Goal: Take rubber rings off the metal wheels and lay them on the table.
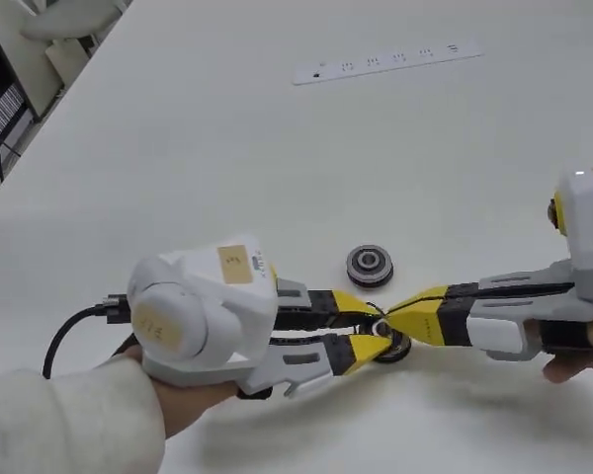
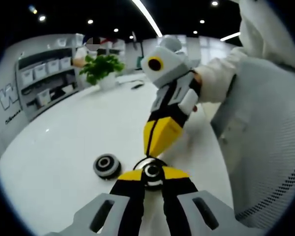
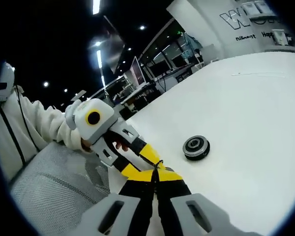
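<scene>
My left gripper (image 1: 374, 334) is shut on a small metal wheel (image 1: 395, 346) low over the white table; in its own view the wheel (image 2: 152, 170) sits between the yellow tips. My right gripper (image 1: 399, 318) comes in from the right and meets it tip to tip, shut on a thin black rubber ring (image 1: 368, 308) stretched off that wheel. In the right gripper view the ring (image 3: 160, 162) runs as a thin black line out of the shut right gripper (image 3: 156, 173). A second wheel (image 1: 370, 266) with its rubber ring on lies flat just beyond.
A white power strip (image 1: 387, 61) lies far back on the table (image 1: 227, 148). A black cable (image 1: 74, 331) trails from the left gripper. A potted plant (image 2: 101, 69) and shelves (image 2: 44, 78) stand past the table's far end.
</scene>
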Demonstrator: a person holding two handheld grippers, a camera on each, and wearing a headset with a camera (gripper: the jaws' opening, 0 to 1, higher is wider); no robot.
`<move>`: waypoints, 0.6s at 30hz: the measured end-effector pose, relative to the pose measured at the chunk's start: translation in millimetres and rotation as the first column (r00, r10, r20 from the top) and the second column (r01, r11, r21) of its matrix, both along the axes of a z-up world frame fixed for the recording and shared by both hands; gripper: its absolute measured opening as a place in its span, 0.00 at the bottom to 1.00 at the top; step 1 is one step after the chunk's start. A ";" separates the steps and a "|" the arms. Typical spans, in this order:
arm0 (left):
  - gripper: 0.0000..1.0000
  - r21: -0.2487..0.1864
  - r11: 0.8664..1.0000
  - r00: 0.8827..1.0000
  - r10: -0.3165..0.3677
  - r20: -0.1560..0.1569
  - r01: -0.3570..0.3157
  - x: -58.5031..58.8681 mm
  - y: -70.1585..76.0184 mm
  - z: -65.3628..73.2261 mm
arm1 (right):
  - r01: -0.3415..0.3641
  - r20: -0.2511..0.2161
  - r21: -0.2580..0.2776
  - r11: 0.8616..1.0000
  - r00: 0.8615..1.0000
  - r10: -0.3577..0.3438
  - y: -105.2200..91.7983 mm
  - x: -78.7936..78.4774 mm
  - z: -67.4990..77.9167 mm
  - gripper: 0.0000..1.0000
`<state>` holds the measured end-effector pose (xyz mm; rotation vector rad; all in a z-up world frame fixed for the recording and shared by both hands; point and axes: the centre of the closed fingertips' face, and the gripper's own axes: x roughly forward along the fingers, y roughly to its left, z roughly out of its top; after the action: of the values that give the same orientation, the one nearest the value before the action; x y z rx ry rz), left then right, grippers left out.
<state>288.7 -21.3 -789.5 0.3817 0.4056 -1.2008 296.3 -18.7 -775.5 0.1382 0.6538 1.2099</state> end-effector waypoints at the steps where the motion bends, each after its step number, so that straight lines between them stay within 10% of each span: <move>1: 0.14 0.010 1.000 1.000 0.000 0.001 0.000 0.1 1.1 0.6 | 0.005 -0.036 0.035 0.999 0.999 -0.004 1.3 -1.4 2.5 0.00; 7: 0.13 0.017 1.000 1.000 -0.006 -0.016 0.006 0.0 11.2 16.5 | -0.010 -0.049 0.002 1.000 0.999 0.010 2.7 -5.8 -5.7 0.00; 18: 0.47 -0.061 0.997 0.992 0.032 -0.122 -0.040 -15.5 58.4 52.7 | -0.080 -0.036 0.011 0.997 0.996 0.081 16.6 -7.6 9.5 0.00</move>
<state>273.2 37.1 -736.8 0.2465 0.4753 -1.2019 288.7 -2.0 -765.9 0.1438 0.6909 1.2910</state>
